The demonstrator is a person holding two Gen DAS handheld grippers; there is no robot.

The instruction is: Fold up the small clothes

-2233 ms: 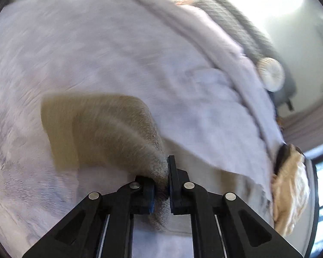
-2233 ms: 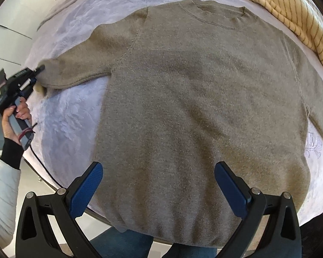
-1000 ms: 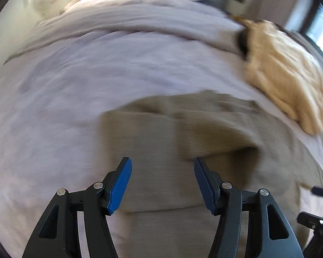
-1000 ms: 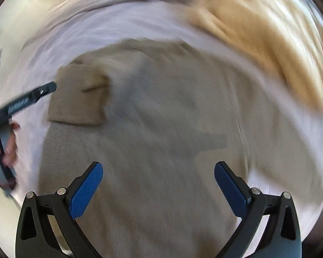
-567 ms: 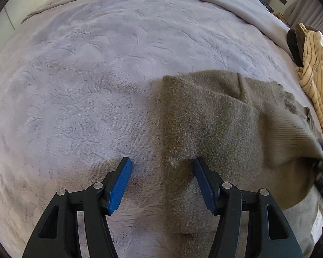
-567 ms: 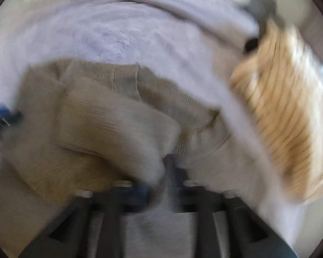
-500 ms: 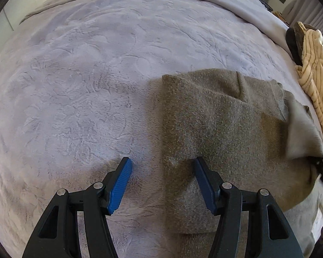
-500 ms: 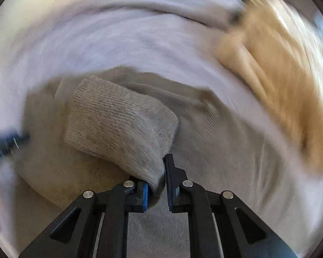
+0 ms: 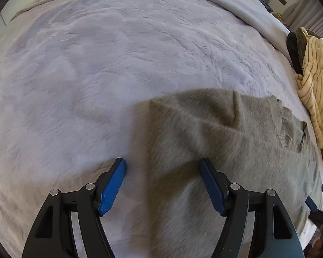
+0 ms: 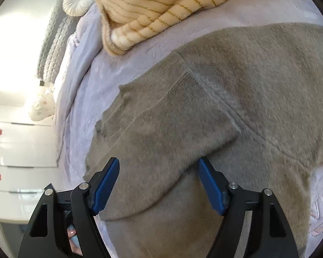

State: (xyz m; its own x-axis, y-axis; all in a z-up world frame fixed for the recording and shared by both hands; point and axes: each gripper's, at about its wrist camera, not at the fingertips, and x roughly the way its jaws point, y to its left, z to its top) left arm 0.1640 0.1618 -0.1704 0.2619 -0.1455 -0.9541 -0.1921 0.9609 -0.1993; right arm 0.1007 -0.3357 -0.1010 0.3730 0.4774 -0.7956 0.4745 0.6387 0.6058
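A grey-brown sweater (image 9: 226, 150) lies flat on the bed, its left side folded in to a straight edge. My left gripper (image 9: 161, 163) hovers low over that edge with its jaws opening. Its left fingertip is over the blanket, its right one over the knit, and nothing is gripped. In the right wrist view the sweater's sleeve (image 10: 161, 142) lies folded across the sweater body (image 10: 258, 75). My right gripper (image 10: 159, 163) stands over the sleeve, jaws opening, with the sleeve's cuff end between the pads but not pinched. A bit of the right gripper (image 9: 311, 203) shows at the left view's far right edge.
The bed is covered by a lilac plush blanket (image 9: 97, 64). A cream striped garment (image 9: 316, 99) (image 10: 161, 4) lies heaped just beyond the sweater's collar. A round cushion (image 10: 75, 0) and grey quilted bedding (image 10: 53, 38) sit at the head end. White drawers (image 10: 15, 150) stand beside the bed.
The right gripper carried the sleeve over the sweater body, then let it go and opened. The left gripper sank closer to the sweater's folded edge and its jaws spread a little wider.
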